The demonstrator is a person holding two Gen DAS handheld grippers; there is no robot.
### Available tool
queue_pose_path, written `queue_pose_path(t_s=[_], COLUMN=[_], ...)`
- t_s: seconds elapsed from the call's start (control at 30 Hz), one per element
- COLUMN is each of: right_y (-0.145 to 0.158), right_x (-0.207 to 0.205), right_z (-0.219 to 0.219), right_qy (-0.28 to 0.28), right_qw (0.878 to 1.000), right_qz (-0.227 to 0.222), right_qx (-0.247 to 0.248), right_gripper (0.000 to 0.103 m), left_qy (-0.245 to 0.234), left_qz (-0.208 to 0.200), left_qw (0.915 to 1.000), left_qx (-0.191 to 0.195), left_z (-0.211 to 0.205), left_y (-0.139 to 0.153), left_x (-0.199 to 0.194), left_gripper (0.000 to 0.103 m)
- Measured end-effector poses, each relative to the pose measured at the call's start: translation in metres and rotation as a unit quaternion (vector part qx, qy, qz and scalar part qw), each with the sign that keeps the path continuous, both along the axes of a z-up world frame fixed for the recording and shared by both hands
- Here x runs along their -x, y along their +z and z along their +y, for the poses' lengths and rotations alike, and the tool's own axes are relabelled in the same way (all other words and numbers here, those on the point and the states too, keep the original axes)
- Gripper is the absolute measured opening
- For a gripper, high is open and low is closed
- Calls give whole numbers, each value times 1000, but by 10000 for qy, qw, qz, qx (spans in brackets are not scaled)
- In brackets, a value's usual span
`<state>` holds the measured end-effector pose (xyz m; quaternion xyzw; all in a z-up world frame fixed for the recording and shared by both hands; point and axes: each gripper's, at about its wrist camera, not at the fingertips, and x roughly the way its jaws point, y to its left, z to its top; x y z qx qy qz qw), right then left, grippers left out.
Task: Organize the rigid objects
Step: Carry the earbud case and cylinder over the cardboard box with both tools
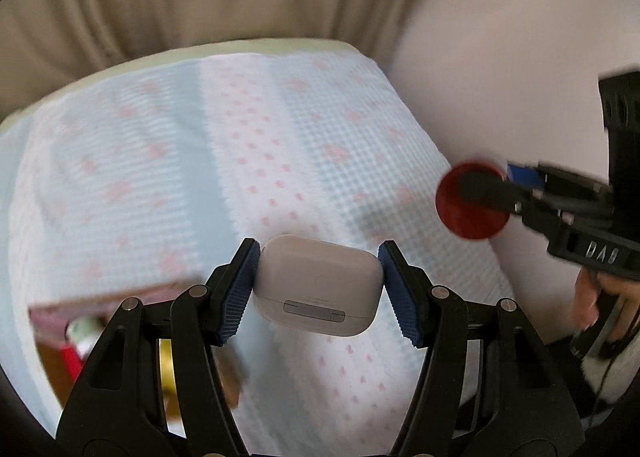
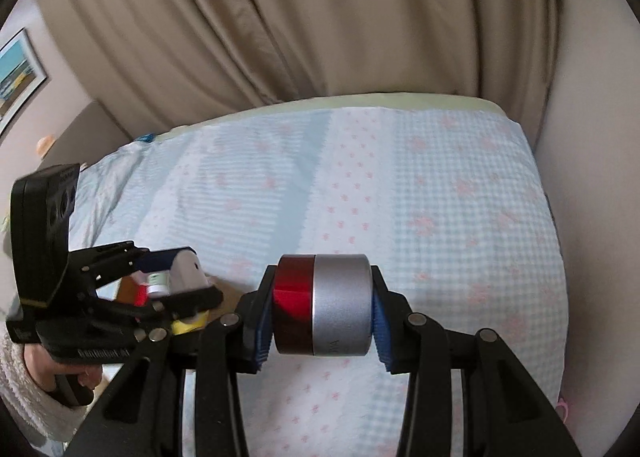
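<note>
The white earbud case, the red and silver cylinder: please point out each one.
white earbud case (image 1: pixel 318 283): left wrist view, on its rear face.
red and silver cylinder (image 2: pixel 340 303): right wrist view, on its silver side.

A white rounded earbud case (image 1: pixel 318 285), lid shut and hinge plate facing the camera, hangs above the bedspread. A red-and-silver round tin (image 2: pixel 326 305) lies on its side at its three o'clock.
</note>
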<state>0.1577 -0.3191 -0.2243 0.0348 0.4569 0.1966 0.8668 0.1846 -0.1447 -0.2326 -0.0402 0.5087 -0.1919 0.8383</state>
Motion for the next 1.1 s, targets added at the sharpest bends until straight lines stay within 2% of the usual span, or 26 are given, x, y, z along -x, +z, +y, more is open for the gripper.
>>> queue_pose_path(t_s=[0.2,0.33,0.6,0.77,0.97,1.1], right_y=[19,26,19,4,-39,-69], right_x=[20,31,50,55,60,62], right_z=[54,98,181,234,281,302], right_qy=[447,577,347,45,-599,-833], right_qw=[9987,9980,9988,9991,9936,9879], right_qz=[-136,-53,153,377,934,1295], right_qx=[-204,-256,-311,-170,-191,-205], right_gripper=[38,38,38,38,38,38], left_qy=[688,992,1083,913,470,238], left_qz=[-79,-85,47,282,713,999], left_qw=[9976,9950,9936,9948,9961,9946], left_qx=[13,105,321,347,225,130], left_z=[68,118,219,271,315,330], left_y=[31,43,46,29,-14,-45], left_x=[31,54,75,80,73,66], left_gripper=[59,59,59,59,59,59])
